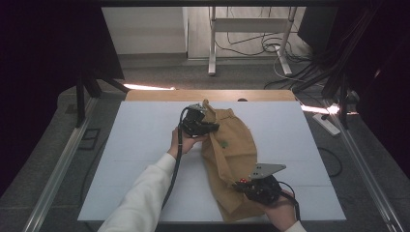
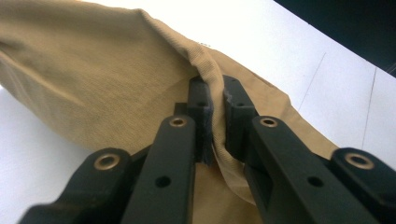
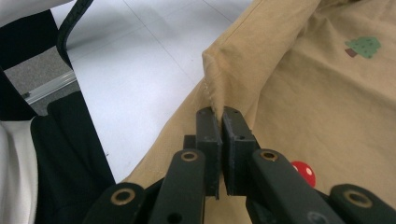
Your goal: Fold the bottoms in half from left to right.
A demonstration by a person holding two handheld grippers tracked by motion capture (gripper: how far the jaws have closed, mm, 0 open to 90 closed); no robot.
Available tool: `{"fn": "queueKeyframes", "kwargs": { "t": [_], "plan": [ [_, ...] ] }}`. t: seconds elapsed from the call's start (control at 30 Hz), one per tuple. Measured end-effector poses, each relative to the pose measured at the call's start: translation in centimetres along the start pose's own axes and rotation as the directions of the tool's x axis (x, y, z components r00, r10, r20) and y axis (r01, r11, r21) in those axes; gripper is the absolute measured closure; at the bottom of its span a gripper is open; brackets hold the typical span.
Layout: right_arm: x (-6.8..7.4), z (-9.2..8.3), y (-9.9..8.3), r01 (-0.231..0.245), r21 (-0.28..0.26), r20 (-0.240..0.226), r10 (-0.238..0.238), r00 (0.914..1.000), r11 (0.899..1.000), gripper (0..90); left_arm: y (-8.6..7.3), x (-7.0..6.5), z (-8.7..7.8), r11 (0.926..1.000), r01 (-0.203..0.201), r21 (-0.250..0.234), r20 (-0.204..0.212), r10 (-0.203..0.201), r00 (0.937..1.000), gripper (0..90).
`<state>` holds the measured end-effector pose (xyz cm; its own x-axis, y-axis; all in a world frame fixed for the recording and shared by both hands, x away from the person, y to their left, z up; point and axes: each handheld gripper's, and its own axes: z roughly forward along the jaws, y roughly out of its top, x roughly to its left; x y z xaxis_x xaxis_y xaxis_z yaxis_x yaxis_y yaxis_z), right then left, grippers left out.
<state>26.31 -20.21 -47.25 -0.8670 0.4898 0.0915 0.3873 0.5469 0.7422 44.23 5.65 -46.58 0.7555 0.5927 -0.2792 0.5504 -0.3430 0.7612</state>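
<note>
A white desk (image 1: 145,140) stood over grey carpet, with a frame's legs and loose cables on the floor beyond its far edge. On the desk lay a tan garment (image 1: 231,154), stretched from the middle toward the near edge and bunched along its length. Taking the garment as the landmark: the left hand-held gripper (image 1: 205,121) sat at its far end, jaws clamped on a ribbed hem, as the left gripper view showed with the fabric pinched between the pads (image 2: 201,116). The right hand-held gripper (image 1: 240,184) sat at its near end, jaws pressed together on a folded seam edge (image 3: 212,79), just short of a small red mushroom print (image 3: 303,171); a green tree print (image 3: 363,46) lay farther up the cloth. The two grips at opposite ends probably served to pull the garment taut and lift it clear of the desk, so it could be spread flat or folded. The cloth between them sagged in creases, so the tension seemed light.
</note>
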Motion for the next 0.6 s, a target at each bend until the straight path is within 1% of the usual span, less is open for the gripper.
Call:
{"fn": "queueKeyframes", "kwargs": {
  "t": [0.17,0.4,0.43,0.6],
  "plan": [
    [-0.2,-0.3,-0.6,-0.010,0.005,0.013,0.010,0.9999,1.000,86.6,0.2,-0.3,0.7,0.9998,-0.014,0.013,0.001,0.014,0.9999,83.3],
    [-0.7,-0.3,-1.2,-0.029,0.022,0.013,0.029,0.9995,0.999,86.6,0.4,-0.7,1.8,0.9994,-0.021,0.028,-0.003,0.021,0.9998,82.9],
    [-0.7,-0.3,-1.3,-0.037,0.022,0.014,0.037,0.9992,0.999,86.5,0.4,-0.7,1.9,0.9993,-0.021,0.030,-0.006,0.021,0.9998,82.7],
    [-0.8,-0.3,-1.6,-0.038,0.029,0.022,0.037,0.9991,0.999,86.5,0.4,-0.6,2.7,0.9990,-0.015,0.041,-0.007,0.015,0.9999,82.3]
  ]
}}
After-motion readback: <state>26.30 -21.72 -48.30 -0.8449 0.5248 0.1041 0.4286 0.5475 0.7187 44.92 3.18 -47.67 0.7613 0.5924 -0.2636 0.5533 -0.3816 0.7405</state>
